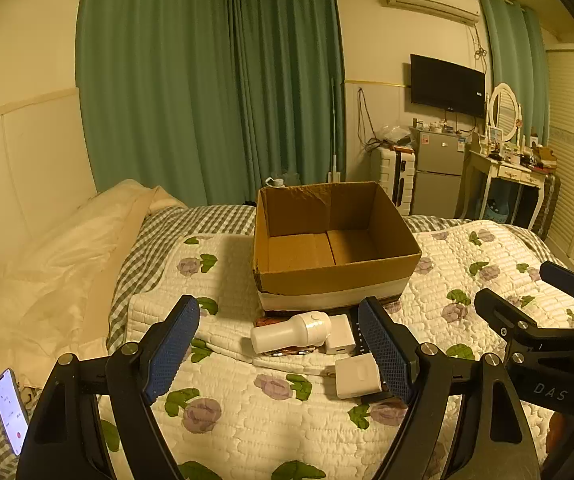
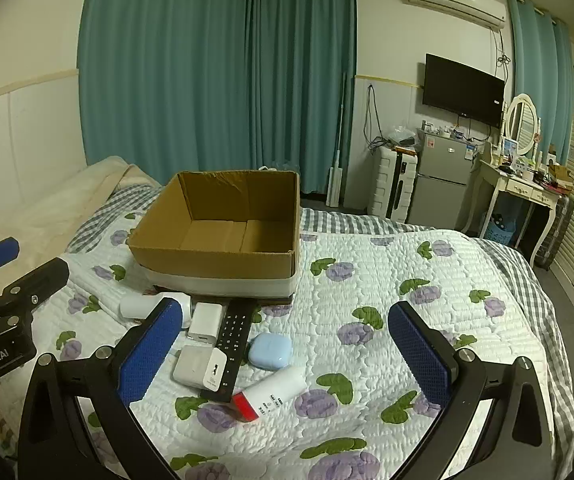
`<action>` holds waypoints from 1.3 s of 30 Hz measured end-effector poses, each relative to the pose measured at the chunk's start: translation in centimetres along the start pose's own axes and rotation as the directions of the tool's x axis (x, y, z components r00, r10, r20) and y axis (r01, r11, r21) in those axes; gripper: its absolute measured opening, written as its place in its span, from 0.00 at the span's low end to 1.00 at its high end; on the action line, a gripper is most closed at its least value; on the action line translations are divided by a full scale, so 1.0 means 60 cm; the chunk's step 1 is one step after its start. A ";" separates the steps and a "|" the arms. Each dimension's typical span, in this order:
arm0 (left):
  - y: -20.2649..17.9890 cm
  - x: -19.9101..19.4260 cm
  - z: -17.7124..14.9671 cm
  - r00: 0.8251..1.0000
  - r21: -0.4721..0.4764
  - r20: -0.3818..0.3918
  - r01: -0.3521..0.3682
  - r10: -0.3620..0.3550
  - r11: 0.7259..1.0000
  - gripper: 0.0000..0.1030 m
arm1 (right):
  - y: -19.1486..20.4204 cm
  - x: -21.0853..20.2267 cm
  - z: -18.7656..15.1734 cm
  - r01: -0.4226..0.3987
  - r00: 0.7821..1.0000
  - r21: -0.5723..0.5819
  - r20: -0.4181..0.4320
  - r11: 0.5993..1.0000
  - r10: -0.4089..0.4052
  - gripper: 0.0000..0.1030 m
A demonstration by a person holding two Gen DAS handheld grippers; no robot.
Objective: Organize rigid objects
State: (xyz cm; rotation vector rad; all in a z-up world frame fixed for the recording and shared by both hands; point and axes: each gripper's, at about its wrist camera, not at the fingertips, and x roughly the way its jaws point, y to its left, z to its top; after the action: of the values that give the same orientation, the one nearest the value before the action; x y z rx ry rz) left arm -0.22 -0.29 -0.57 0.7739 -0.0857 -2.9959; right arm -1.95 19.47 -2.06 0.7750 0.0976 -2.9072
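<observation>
Both my left gripper point(image 1: 279, 350) and right gripper point(image 2: 285, 354) hover with fingers spread wide, holding nothing. The cardboard box point(image 2: 223, 228) sits empty on the bed point(image 2: 407, 320); just before it lie a white bottle point(image 1: 291, 332), two white chargers point(image 2: 201, 368), a black remote point(image 2: 233, 336), a blue case point(image 2: 269, 351) and a red-capped tube point(image 2: 271, 396). All look light and stiff; the smooth plastic may slip, so I'd pinch the chargers across flat sides.

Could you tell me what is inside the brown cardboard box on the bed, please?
Nothing shows inside the open brown cardboard box: only its bare folded bottom flaps. The strip of floor just behind the near wall is hidden in both views, so something small lying there cannot be ruled out.
</observation>
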 end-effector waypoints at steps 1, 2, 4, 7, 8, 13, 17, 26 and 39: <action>0.000 0.000 0.000 1.000 0.000 0.000 -0.001 0.001 1.000 0.82 | 0.000 0.000 0.000 0.000 1.000 0.000 -0.001 1.000 0.000 1.00; -0.001 0.000 0.000 1.000 0.001 0.000 0.000 0.000 1.000 0.82 | 0.000 0.000 0.000 0.000 1.000 0.000 -0.001 1.000 0.000 1.00; -0.001 -0.001 -0.001 1.000 0.002 -0.001 -0.002 0.002 1.000 0.82 | 0.000 0.000 0.000 -0.001 1.000 0.000 -0.002 1.000 0.001 1.00; -0.002 -0.001 -0.002 1.000 0.002 -0.005 -0.001 0.001 1.000 0.82 | 0.000 0.000 -0.001 -0.001 1.000 0.000 -0.003 1.000 0.001 1.00; -0.003 -0.001 -0.002 1.000 0.002 -0.005 -0.002 0.002 1.000 0.82 | 0.000 0.000 -0.002 -0.001 1.000 0.000 -0.004 1.000 0.001 1.00; -0.004 0.001 -0.003 1.000 0.003 -0.008 0.001 -0.001 1.000 0.82 | 0.000 0.000 -0.002 -0.004 1.000 -0.001 -0.005 1.000 0.004 1.00; -0.006 0.000 -0.006 1.000 0.004 -0.010 0.001 -0.001 1.000 0.82 | 0.000 0.001 -0.003 -0.003 1.000 -0.002 -0.008 1.000 0.003 1.00; -0.007 0.001 -0.006 1.000 0.004 -0.012 0.003 -0.003 1.000 0.82 | 0.000 0.002 -0.005 -0.004 1.000 -0.002 -0.009 1.000 0.004 1.00; -0.009 -0.001 -0.008 1.000 0.004 -0.013 0.005 -0.005 1.000 0.82 | 0.004 0.003 -0.008 -0.004 1.000 -0.005 -0.013 1.000 0.004 1.00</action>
State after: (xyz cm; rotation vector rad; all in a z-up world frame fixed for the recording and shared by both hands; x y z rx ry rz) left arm 0.04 0.26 -1.01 0.7955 -0.0900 -2.9956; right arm -1.86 19.28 -2.59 0.7921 0.1046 -2.8973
